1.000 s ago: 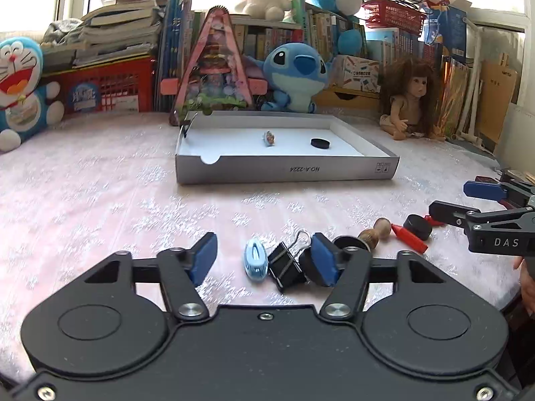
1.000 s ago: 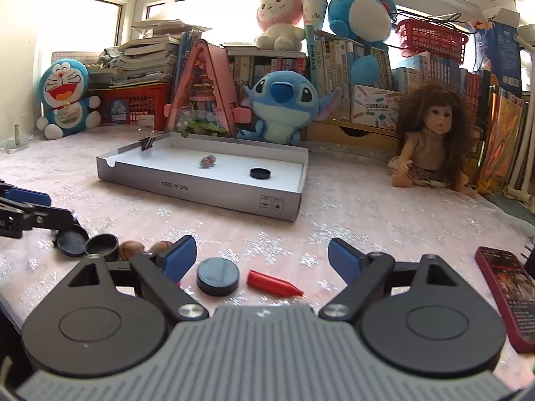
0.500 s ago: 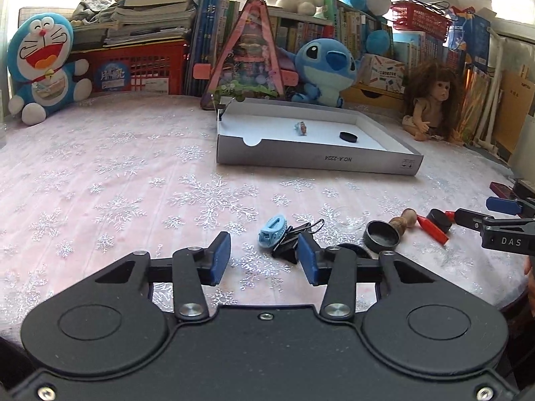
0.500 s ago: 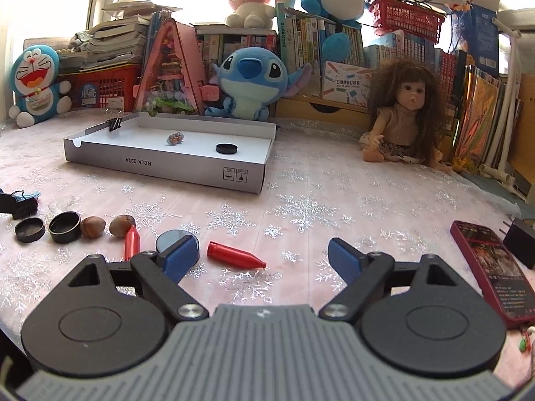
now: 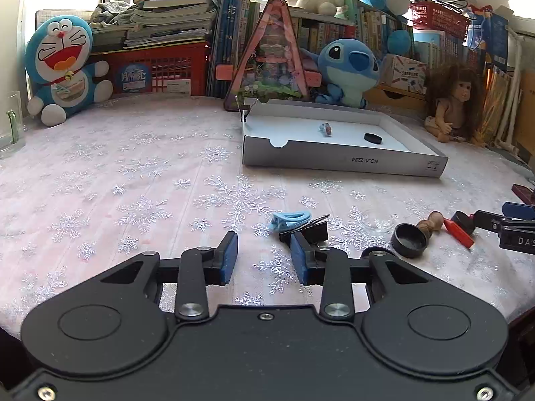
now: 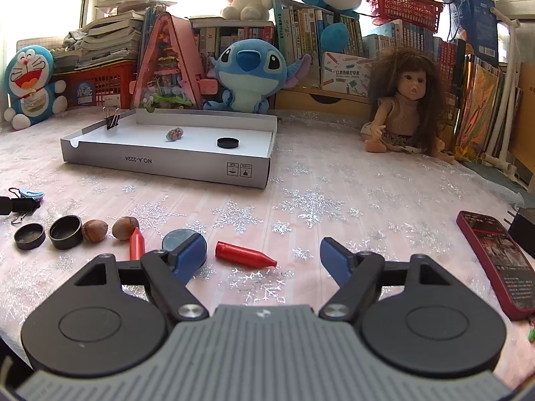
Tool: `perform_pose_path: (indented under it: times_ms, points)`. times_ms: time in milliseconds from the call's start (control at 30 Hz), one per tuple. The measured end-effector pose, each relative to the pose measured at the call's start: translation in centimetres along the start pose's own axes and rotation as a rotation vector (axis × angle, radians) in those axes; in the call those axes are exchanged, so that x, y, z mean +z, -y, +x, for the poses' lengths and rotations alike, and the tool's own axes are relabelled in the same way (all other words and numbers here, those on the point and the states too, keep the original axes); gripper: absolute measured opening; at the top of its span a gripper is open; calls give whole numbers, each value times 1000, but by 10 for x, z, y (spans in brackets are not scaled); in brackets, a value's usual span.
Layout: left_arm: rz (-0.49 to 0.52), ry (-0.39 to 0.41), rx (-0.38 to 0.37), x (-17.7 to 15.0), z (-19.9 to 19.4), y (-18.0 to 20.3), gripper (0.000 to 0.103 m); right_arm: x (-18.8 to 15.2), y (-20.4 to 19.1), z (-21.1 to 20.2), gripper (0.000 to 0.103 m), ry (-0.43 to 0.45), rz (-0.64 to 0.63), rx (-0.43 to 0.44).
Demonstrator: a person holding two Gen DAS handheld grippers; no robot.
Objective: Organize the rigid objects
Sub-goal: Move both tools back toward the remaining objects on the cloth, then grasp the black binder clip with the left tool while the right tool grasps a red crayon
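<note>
A white cardboard tray (image 5: pixel 344 162) (image 6: pixel 167 167) holds a black cap (image 5: pixel 372 138) (image 6: pixel 227 142), a small colourful bead (image 6: pixel 175 133) and a binder clip (image 6: pixel 112 118) on its rim. On the cloth lie a blue hair clip (image 5: pixel 289 218), a black binder clip (image 5: pixel 306 230), black caps (image 6: pixel 65 232), two hazelnuts (image 6: pixel 125 228), two red crayons (image 6: pixel 245 254) and a dark disc (image 6: pixel 179 238). My left gripper (image 5: pixel 264 262) is open and empty, just short of the binder clip. My right gripper (image 6: pixel 264 260) is open and empty over the red crayon.
A red phone (image 6: pixel 498 260) and a black plug (image 6: pixel 523 230) lie at the right edge. Plush toys, a doll (image 6: pixel 404 107), books and baskets line the back. A glass (image 5: pixel 11 123) stands at the far left.
Both grippers have pulled back and risen. The left one has drawn away from the blue clip and binder clip, and its jaws have narrowed. The right stayed open.
</note>
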State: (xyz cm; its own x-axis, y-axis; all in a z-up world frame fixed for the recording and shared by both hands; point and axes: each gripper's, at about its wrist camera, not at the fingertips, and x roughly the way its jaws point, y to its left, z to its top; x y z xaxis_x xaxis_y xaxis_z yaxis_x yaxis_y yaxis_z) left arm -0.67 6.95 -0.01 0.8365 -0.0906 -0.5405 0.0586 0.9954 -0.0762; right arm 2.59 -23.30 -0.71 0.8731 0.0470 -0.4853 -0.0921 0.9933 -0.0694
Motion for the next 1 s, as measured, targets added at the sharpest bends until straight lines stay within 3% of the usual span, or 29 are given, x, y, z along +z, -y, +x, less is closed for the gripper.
perform_pose_path:
  times_ms: [300,367,500,667,867,1000]
  points:
    - [-7,16,-60,4,-2,17,34,0,1,0,82,-6,2,-7]
    - [-22,15,-54,5,0,22,39,1,0,1,81,-8,3,-6]
    - [-38,-30,-17,7,15,34,39,2,-2,2,79,-14,13,0]
    - [-46,-26,13,10,25,40,38,4,-3,3,75,-26,40,9]
    - [-44,-19,35,12,32,43,34,3,3,7,61,-67,143,-2]
    - [-32,-10,47,11,34,45,30,3,-4,8,58,-61,134,-10]
